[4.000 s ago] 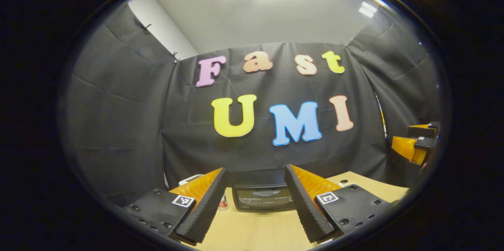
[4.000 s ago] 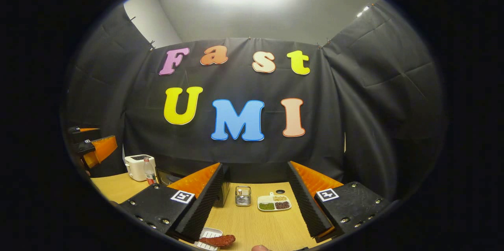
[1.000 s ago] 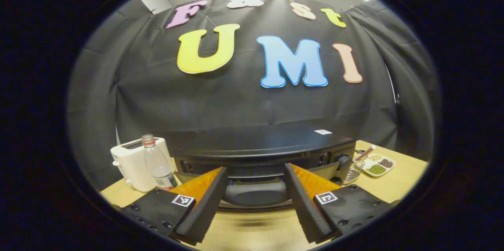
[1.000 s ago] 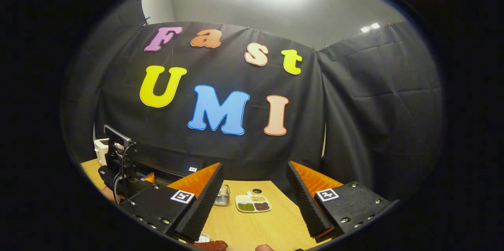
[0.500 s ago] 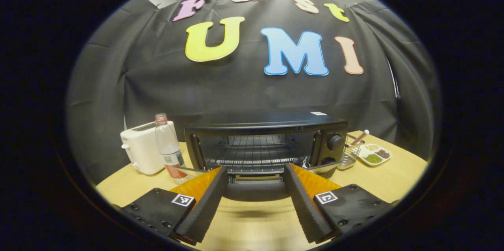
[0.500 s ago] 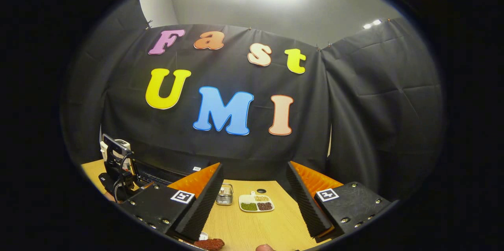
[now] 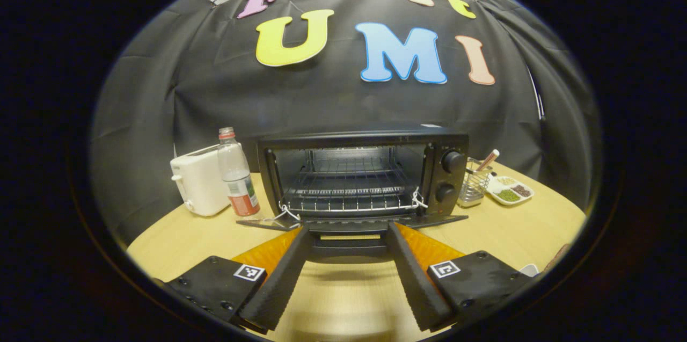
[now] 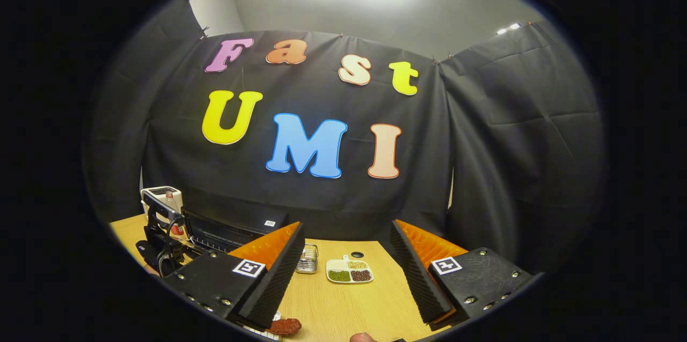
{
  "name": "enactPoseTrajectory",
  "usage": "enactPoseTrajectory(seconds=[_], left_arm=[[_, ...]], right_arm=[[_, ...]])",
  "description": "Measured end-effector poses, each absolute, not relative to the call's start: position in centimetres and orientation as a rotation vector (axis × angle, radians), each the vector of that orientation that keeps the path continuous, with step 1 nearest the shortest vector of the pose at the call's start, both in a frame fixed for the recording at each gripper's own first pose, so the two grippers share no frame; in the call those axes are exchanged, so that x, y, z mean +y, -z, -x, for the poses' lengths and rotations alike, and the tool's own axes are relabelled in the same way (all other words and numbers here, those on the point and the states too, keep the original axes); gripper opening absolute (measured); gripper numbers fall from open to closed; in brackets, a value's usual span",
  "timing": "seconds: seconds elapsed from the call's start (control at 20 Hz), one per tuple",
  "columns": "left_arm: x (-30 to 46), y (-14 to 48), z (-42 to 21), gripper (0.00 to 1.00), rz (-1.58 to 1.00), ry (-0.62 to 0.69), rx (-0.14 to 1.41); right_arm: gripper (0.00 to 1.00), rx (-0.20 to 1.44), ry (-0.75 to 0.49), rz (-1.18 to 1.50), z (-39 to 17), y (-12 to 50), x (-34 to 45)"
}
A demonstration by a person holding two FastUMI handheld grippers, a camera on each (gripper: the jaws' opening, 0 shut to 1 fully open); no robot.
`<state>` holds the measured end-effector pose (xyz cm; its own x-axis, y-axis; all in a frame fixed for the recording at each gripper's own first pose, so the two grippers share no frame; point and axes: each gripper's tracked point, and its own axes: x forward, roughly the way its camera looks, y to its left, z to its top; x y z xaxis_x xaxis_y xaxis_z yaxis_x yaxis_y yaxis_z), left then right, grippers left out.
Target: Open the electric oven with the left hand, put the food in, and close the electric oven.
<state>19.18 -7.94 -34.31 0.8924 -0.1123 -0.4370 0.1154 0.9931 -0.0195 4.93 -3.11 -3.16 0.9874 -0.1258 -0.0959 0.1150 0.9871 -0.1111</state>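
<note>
The black electric oven stands open, its wire rack bare. Its door lies folded down flat, and the door handle sits in the gap between the fingers of my left gripper, which is open and not pressing on it. In the right gripper view the oven is at the left, with the left gripper's body in front of it. My right gripper is open and holds nothing. A reddish-brown piece of food lies on a white plate just below its left finger.
A white toaster and a plastic bottle stand left of the oven. A wire basket and a divided dish of beans sit to its right. The wooden table spreads in front.
The oven door has swung from partly open down to flat as my left gripper pulled back and lower. The right gripper has barely moved.
</note>
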Motion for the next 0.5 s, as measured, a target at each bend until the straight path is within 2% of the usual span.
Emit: enactPoseTrajectory(seconds=[0.15,0.2,0.25,0.3,0.4,0.45,0.5], left_arm=[[-8.2,35.5,-18.4,0.96,-0.009,0.124,0.486],[-8.2,35.8,-18.2,1.00,-0.008,0.128,0.493],[-8.3,36.2,-17.9,1.00,-0.012,0.132,0.504],[-8.3,36.6,-17.5,0.96,-0.018,0.138,0.514],[-8.6,37.2,-17.1,0.96,-0.029,0.149,0.528],[-8.6,37.3,-16.7,1.00,-0.033,0.153,0.531],[-8.6,37.2,-16.4,0.96,-0.036,0.156,0.533]], right_arm=[[0.97,0.104,0.116,0.109,-4.9,3.4,-3.0],[0.97,0.107,0.114,0.108,-4.8,3.5,-2.9],[0.97,0.111,0.112,0.107,-4.9,3.6,-2.9],[0.97,0.115,0.110,0.106,-4.9,3.8,-2.8],[0.97,0.123,0.104,0.100,-5.0,4.0,-2.7],[0.97,0.129,0.101,0.097,-5.0,4.2,-2.6],[0.97,0.134,0.096,0.093,-5.1,4.3,-2.5]])
